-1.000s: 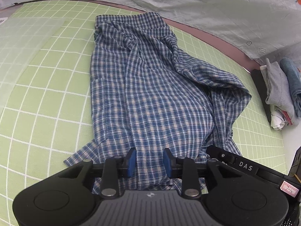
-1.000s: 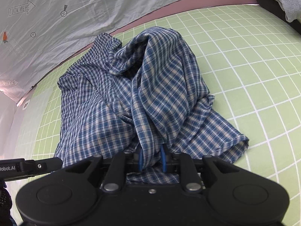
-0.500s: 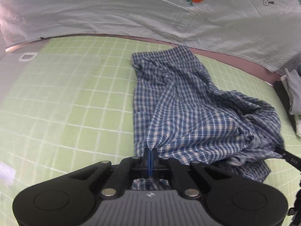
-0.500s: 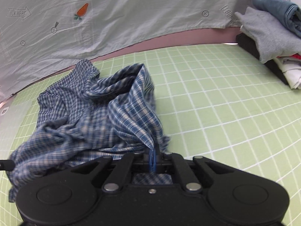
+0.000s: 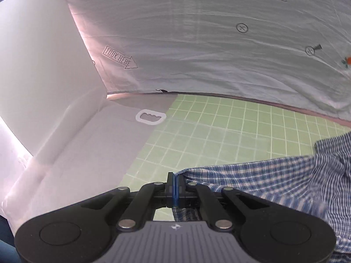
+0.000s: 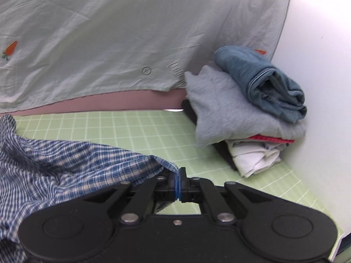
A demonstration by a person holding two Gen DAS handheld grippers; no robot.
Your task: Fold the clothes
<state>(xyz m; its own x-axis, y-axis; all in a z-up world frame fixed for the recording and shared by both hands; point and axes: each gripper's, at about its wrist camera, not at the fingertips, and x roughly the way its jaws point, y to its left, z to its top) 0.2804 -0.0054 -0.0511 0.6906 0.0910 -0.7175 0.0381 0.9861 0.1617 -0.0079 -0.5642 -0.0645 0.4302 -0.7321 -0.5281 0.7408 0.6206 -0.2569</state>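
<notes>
Overhead, "LOOK HERE" arrow print (image 5: 120,57) on backdrop sheet (image 5: 208,43). Left gripper (image 5: 174,180) and right gripper (image 6: 179,175) each pinched on blue plaid shirt (image 6: 65,166), stretched above green grid mat (image 5: 219,131).

The right gripper (image 6: 178,183) pinches a corner of the blue checked shirt (image 6: 72,171), which spreads off to the left over the green mat (image 6: 136,129). A pile of folded clothes (image 6: 248,114) sits far right.
</notes>
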